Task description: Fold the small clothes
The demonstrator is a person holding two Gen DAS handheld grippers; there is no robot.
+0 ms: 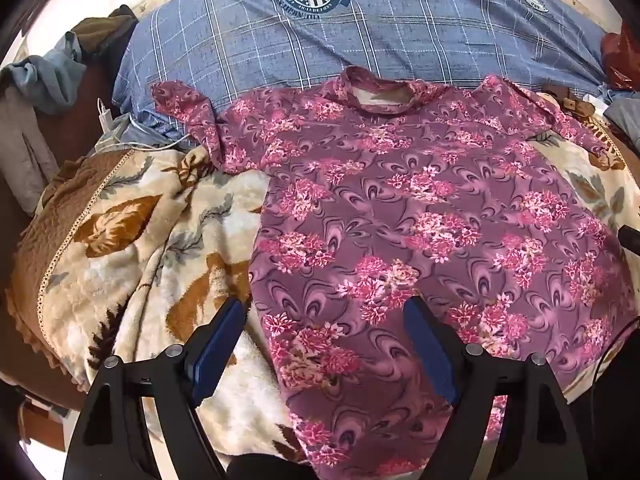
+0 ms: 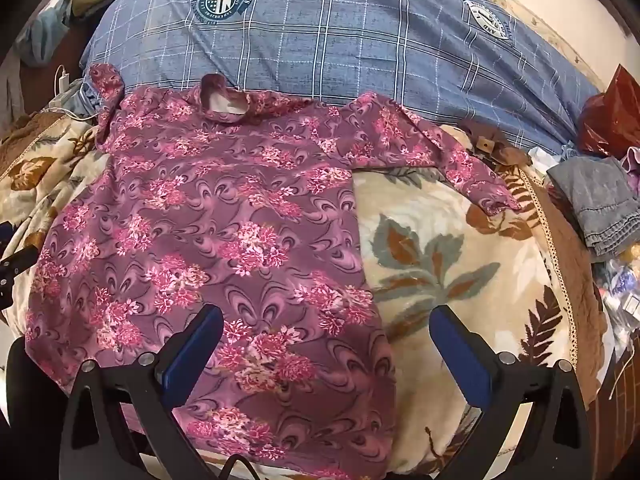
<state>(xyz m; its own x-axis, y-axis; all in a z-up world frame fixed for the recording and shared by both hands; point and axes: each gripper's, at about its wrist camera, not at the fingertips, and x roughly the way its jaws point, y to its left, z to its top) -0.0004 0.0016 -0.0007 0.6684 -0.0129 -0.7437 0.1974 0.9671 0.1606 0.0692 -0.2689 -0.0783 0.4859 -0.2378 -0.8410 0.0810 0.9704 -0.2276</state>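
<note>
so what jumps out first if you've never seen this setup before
The pink floral top catches the eye first, spread flat with its collar toward the far side, on a cream leaf-print blanket. Behind it lies a blue checked pillow with round crests. Near the bottom of each view, the left gripper and right gripper stand wide open over the top's side edges.

Shirt (image 1: pixel 400 208) spread on blanket (image 1: pixel 132 240), pillow (image 1: pixel 360 36) behind, folded clothes (image 2: pixel 600 204) at right
</note>
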